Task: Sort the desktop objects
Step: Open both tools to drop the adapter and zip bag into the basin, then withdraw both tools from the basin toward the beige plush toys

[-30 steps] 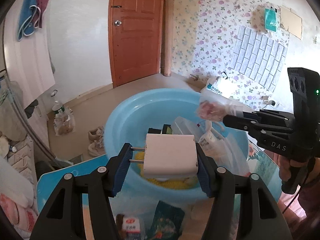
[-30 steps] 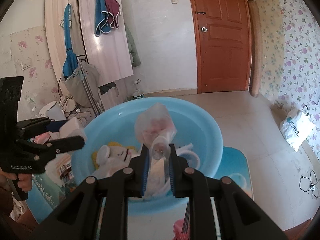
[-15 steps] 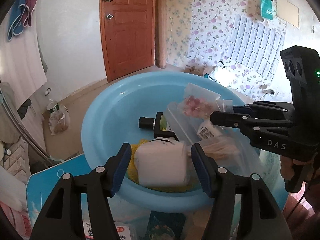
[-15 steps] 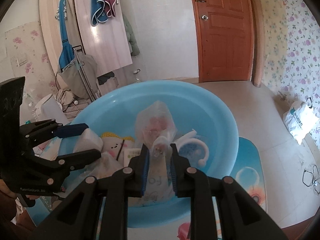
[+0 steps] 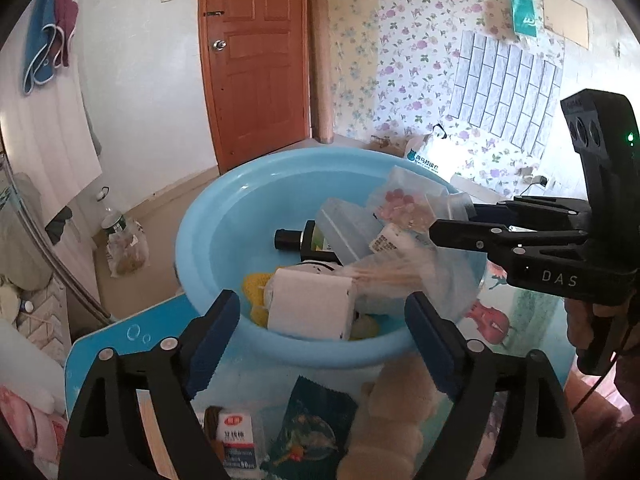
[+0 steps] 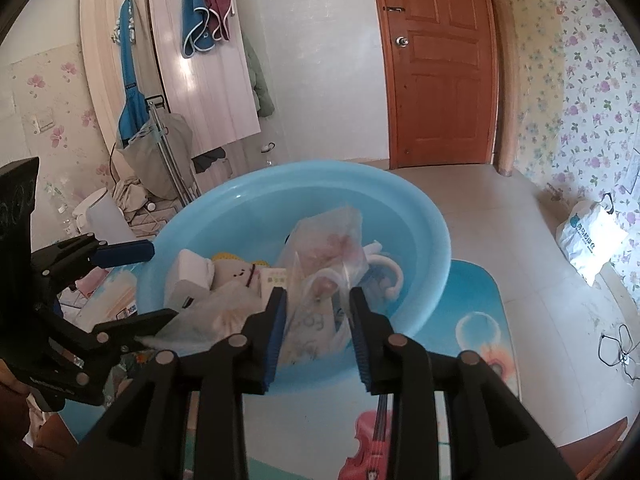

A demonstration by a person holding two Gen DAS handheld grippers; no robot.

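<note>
A light blue basin (image 5: 208, 216) (image 6: 424, 216) stands on the table and holds several things. A white charger block (image 5: 310, 306) (image 6: 188, 276) lies at its near rim, beside a yellow plush toy (image 6: 236, 266) and a dark bottle (image 5: 298, 240). A clear bag with pink pieces (image 5: 400, 204) (image 6: 332, 244) rests on top. My left gripper (image 5: 320, 332) is open just behind the charger, not touching it. My right gripper (image 6: 318, 312) is open with the clear bag standing between its jaws, apparently loose.
On the table in front of the basin lie a small red and white box (image 5: 236, 436), a dark green packet (image 5: 312, 428) and a beige plush toy (image 5: 388, 412). The table top (image 6: 476, 320) has a blue cartoon print. A wooden door (image 6: 440, 60) is behind.
My left gripper opened and let the white charger drop into the basin, then drew back. My right gripper lowered the clear bag into the basin and opened its jaws.
</note>
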